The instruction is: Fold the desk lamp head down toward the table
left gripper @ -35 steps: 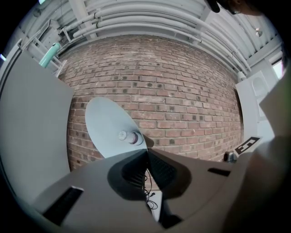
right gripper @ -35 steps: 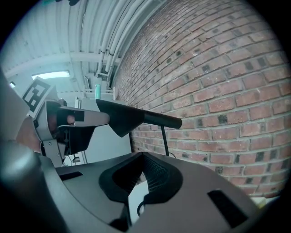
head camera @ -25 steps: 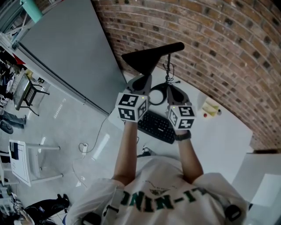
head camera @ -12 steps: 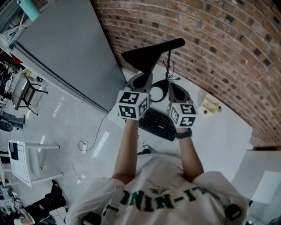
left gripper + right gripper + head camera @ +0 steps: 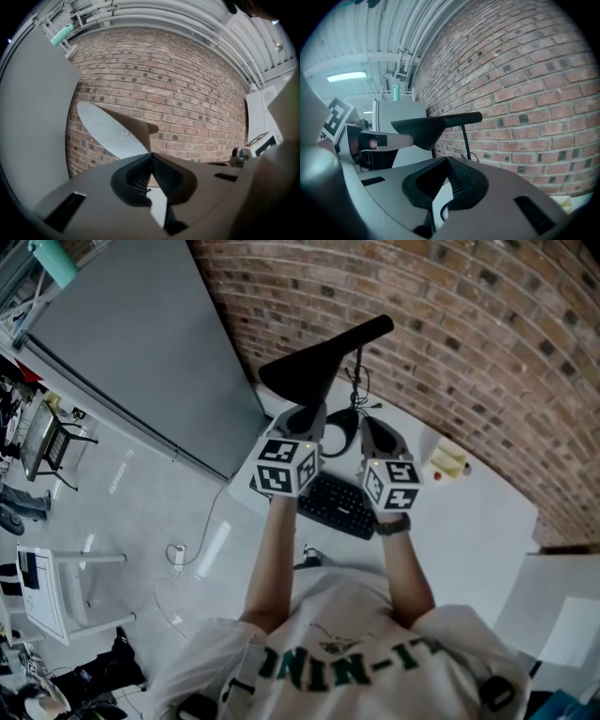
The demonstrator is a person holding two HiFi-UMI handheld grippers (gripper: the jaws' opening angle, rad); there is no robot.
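The lamp head (image 5: pixel 314 367) stands out over the back of the white table (image 5: pixel 487 521), on a thin pole (image 5: pixel 357 381) in front of the brick wall (image 5: pixel 469 334). The left gripper (image 5: pixel 151 157) is just under the head's wide end, its jaws closed, the tips pinching the head's thin edge. The right gripper (image 5: pixel 448 161) hangs beside it above the keyboard (image 5: pixel 336 507), apart from the lamp, jaws closed with nothing between them.
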